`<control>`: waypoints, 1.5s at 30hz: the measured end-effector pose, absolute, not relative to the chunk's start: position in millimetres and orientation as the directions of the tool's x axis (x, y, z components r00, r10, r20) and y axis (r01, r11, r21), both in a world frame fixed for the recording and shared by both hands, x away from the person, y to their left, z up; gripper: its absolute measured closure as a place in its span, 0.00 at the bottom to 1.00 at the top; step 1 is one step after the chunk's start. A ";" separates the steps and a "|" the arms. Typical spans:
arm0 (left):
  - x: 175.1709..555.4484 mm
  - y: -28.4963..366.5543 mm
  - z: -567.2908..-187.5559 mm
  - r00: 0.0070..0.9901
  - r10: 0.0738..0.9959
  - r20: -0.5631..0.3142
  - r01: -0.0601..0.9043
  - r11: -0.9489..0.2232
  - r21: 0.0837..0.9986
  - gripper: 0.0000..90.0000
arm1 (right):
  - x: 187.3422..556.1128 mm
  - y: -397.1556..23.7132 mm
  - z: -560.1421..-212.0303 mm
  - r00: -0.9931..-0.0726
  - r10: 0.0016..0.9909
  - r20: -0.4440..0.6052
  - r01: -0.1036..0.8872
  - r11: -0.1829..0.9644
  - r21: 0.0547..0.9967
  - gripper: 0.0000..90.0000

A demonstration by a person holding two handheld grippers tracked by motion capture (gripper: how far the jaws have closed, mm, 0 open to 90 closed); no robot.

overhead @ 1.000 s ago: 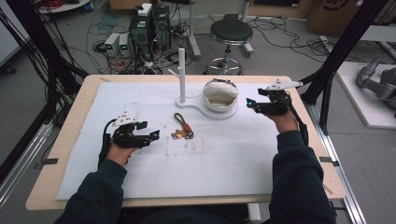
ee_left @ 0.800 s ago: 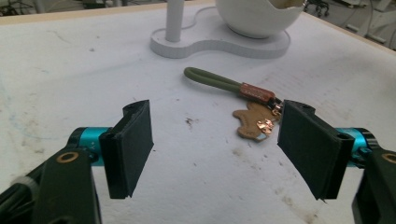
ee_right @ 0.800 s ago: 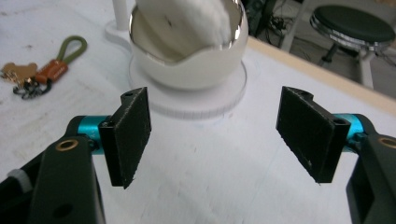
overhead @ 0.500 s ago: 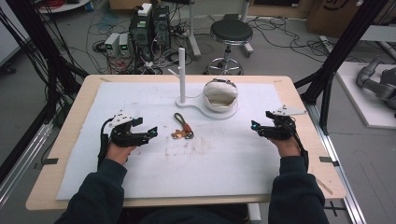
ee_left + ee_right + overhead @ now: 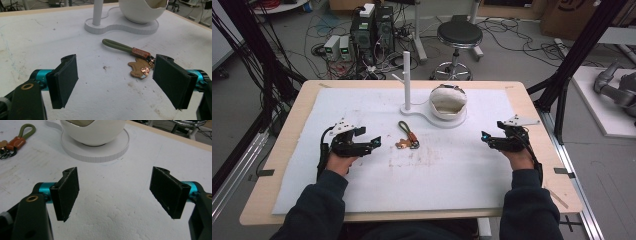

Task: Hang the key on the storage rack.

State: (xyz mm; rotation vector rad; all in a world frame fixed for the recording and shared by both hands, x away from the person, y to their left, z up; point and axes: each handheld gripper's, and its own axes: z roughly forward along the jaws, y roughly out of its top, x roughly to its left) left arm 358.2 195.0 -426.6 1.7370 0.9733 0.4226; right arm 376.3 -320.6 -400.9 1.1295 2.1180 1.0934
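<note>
Left claw (image 5: 371, 143): jaws wide apart, empty, low over white surface (image 5: 452, 170). Keychain (image 5: 136, 60) just ahead, beside its right jaw; nothing between. Right claw (image 5: 488, 141): agape, empty. Bowl (image 5: 93, 130) on white stand (image 5: 100, 151) ahead-left, unobstructed.

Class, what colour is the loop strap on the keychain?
Olive green loop strap, seen best in the left gripper view.
</note>
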 end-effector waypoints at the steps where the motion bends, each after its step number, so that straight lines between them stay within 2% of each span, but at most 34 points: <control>1: 357.9 194.9 -426.5 0.607 0.776 -0.170 0.406 -0.119 0.906 0.22 | 376.2 -320.0 -402.0 -0.532 0.846 -0.050 0.449 0.331 0.830 0.27; 10: 356.0 181.9 -425.7 0.611 0.779 -0.142 0.403 -0.153 0.902 0.23 | 376.7 -320.8 -405.1 -0.536 0.843 -0.055 0.450 0.340 0.826 0.28; 11: 356.2 177.7 -426.2 0.613 0.778 -0.140 0.412 -0.163 0.897 0.25 | 376.0 -320.2 -405.2 -0.534 0.844 -0.054 0.451 0.339 0.826 0.28; 14: 358.6 163.8 -429.9 0.623 0.772 -0.129 0.438 -0.208 0.874 0.43 | 375.4 -319.9 -407.3 -0.543 0.838 -0.056 0.451 0.347 0.822 0.28; 16: 360.3 152.6 -431.5 0.648 0.756 -0.094 0.437 -0.268 0.859 0.46 | 375.7 -320.1 -407.7 -0.542 0.839 -0.054 0.453 0.346 0.822 0.28; 18: 363.5 145.7 -430.9 0.654 0.751 -0.092 0.441 -0.280 0.852 0.50 | 375.8 -320.3 -407.5 -0.539 0.841 -0.048 0.455 0.338 0.824 0.28; 24: 383.9 122.8 -431.2 0.643 0.747 -0.168 0.505 -0.248 0.827 0.51 | 377.5 -318.8 -408.6 -0.540 0.840 -0.049 0.455 0.340 0.823 0.28; 28: 398.4 109.9 -431.1 0.614 0.755 -0.230 0.551 -0.201 0.810 0.57 | 378.2 -319.1 -409.1 -0.540 0.840 -0.051 0.455 0.342 0.822 0.28; 32: 411.1 93.5 -435.5 0.591 0.761 -0.268 0.602 -0.194 0.775 0.57 | 378.5 -319.5 -409.5 -0.538 0.842 -0.050 0.457 0.341 0.821 0.28; 35: 419.9 81.0 -439.5 0.567 0.778 -0.270 0.630 -0.199 0.751 0.47 | 378.2 -320.8 -409.1 -0.534 0.844 -0.051 0.457 0.339 0.823 0.28; 40: 422.9 65.0 -444.8 0.565 0.810 -0.159 0.617 -0.287 0.733 0.46 | 378.0 -323.0 -410.0 -0.530 0.847 -0.046 0.462 0.334 0.822 0.28; 41: 421.6 63.4 -444.3 0.586 0.798 -0.139 0.603 -0.315 0.733 0.51 | 378.1 -323.3 -410.4 -0.528 0.848 -0.045 0.462 0.332 0.822 0.28; 42: 420.1 62.1 -443.5 0.611 0.784 -0.111 0.584 -0.352 0.732 0.62 | 377.7 -324.0 -410.3 -0.527 0.849 -0.043 0.464 0.329 0.822 0.28; 44: 419.9 63.2 -443.0 0.631 0.765 -0.131 0.584 -0.357 0.729 0.66 | 377.6 -324.2 -410.3 -0.526 0.849 -0.043 0.463 0.329 0.823 0.28; 45: 419.4 64.3 -442.2 0.653 0.744 -0.140 0.581 -0.374 0.723 0.78 | 377.5 -324.4 -410.2 -0.526 0.849 -0.043 0.463 0.329 0.823 0.28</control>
